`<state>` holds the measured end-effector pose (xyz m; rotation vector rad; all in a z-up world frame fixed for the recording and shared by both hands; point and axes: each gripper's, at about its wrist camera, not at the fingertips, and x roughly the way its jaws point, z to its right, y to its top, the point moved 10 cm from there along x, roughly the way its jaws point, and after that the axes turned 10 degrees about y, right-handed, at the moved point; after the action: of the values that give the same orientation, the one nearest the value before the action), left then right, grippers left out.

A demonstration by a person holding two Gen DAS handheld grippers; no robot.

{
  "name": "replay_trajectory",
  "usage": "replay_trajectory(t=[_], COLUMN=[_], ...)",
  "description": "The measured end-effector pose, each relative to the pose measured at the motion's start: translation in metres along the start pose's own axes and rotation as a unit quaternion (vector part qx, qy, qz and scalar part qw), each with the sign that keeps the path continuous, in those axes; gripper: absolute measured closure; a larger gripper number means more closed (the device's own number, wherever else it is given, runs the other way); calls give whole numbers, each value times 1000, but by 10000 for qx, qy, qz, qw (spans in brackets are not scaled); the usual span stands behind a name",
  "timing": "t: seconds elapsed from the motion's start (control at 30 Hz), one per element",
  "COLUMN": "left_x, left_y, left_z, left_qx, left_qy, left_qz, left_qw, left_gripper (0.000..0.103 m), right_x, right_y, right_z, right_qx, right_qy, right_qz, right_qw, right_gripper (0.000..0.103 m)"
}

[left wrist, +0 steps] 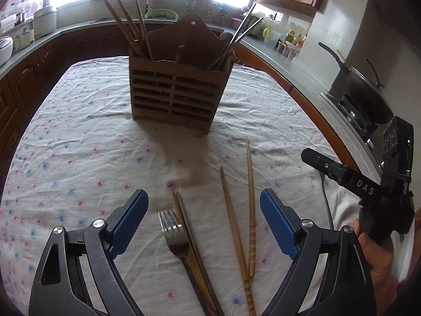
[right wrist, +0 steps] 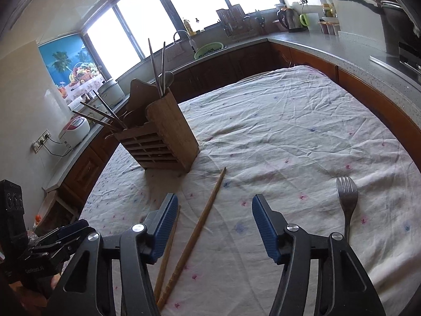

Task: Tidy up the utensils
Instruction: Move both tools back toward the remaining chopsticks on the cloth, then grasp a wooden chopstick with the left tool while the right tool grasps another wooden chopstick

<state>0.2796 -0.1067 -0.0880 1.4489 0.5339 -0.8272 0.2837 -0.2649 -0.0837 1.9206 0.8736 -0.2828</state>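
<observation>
The left gripper (left wrist: 204, 221) hangs spread wide over a steel fork (left wrist: 175, 237) and the dark chopstick pair (left wrist: 189, 237) crossing it, apparently so either can be taken lengthwise; their long axes run from 6 toward 12 o'clock, tines and tips toward the wooden utensil caddy (left wrist: 176, 89). Just right, at 5 o'clock, two ridged wooden chopsticks (left wrist: 236, 226) lie likewise. The right gripper (right wrist: 213, 223), also spread and empty, straddles one wooden chopstick (right wrist: 202, 221), tip toward 1 o'clock; a second fork (right wrist: 346, 197) lies at 3 o'clock.
</observation>
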Motion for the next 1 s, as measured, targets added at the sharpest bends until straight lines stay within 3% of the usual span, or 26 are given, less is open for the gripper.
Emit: replay_trajectory(t=[0.13,0.27,0.47,0.73,0.93,1.0], left_x=[25,53,88,93,93,94], left_y=[1,-5,-14,-10,-10,-10], left_z=[24,38,41,36,40,40], left_qx=[364,580,609,551,657,714], left_qy=[-52,-45,-78,-251,-198,-71], left_qz=[-254,-590,-1046,-1070,-982,-925], left_qw=[9990,9966,9926,9924,9928,9931], left_gripper=[22,40,66,71,73,83], right_x=[15,30,62,98,124,129], right_y=[8,12,12,12,11,11], right_z=[9,13,24,32,28,25], right_qx=[27,-1,22,-109,-600,-896], right_qy=[-44,-71,-117,-244,-568,-784], right_qz=[-139,-287,-631,-986,-1213,-1273], right_qw=[9999,9996,9979,9948,9892,9847], right_gripper=[51,51,64,77,78,83])
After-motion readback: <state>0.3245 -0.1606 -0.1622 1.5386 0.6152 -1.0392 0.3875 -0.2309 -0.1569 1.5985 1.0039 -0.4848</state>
